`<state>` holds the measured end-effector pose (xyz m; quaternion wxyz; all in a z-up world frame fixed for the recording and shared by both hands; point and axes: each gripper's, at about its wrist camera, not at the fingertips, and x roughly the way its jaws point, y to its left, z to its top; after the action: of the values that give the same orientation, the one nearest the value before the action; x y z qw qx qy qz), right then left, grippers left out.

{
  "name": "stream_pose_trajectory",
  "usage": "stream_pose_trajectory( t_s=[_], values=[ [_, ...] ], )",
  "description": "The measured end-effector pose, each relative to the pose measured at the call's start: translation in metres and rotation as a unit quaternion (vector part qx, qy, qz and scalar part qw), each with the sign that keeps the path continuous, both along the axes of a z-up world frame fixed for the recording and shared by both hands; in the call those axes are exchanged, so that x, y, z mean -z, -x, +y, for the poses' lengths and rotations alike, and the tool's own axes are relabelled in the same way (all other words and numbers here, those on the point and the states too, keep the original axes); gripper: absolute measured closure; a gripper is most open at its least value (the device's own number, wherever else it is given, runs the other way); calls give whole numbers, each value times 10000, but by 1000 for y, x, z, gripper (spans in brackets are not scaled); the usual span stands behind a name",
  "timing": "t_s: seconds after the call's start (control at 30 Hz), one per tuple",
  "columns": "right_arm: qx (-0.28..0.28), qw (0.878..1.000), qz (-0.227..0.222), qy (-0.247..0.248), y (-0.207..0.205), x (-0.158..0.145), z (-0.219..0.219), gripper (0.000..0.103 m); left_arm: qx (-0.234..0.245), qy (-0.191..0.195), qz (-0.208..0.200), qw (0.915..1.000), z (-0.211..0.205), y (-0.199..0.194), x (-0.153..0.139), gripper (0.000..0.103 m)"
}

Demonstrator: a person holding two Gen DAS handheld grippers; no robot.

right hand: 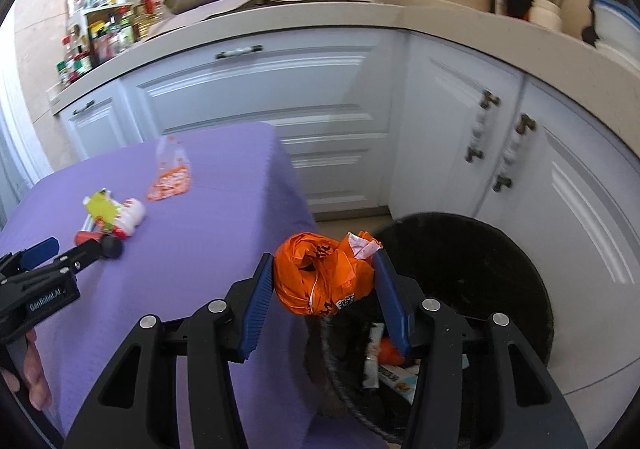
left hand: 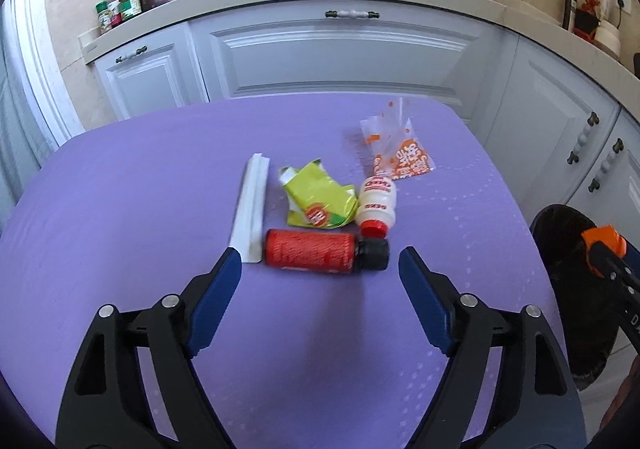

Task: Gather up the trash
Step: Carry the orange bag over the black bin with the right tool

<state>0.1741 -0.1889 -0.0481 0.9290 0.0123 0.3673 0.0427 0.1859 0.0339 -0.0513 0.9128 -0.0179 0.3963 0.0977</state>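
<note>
On the purple table [left hand: 120,209] lie a red bottle with a black cap [left hand: 316,252], a white bottle with a red cap [left hand: 375,205], a crumpled yellow-green wrapper [left hand: 316,195], a white folded strip [left hand: 252,209] and a clear orange-printed bag [left hand: 400,153]. My left gripper [left hand: 320,261] is open, its jaws either side of the red bottle, just short of it. My right gripper [right hand: 324,281] is shut on a crumpled orange wrapper [right hand: 320,277] above the edge of the black trash bin [right hand: 500,269], which holds some trash.
White kitchen cabinets [left hand: 340,49] stand behind the table, with a counter holding spice jars [left hand: 120,5], a pan and a pot. The bin stands on the floor to the right of the table [left hand: 568,249]. The left gripper shows in the right wrist view [right hand: 44,261].
</note>
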Motion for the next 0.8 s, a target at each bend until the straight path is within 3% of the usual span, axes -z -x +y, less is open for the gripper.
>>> stream_pose_trajectory(
  t_s=[0.3,0.4,0.53,0.6,0.8],
  values=[
    [131,9998,103,-149,0,14,-20,53,-59,-40,205,9998,-3,-12,10,24],
    [139,9997,126,-171,0,16,-22,53,-91,-51,247,9996,-2,-13,11,36],
    [131,9996,147,-190,-1,17,-23,53,6,50,378,9993,-1,-14,15,67],
    [122,9996,148,-197,0,17,-24,53,46,92,376,9992,0,-12,15,74],
    [99,9997,147,-187,1,17,-21,53,44,165,363,9992,4,-2,12,76]
  ],
)
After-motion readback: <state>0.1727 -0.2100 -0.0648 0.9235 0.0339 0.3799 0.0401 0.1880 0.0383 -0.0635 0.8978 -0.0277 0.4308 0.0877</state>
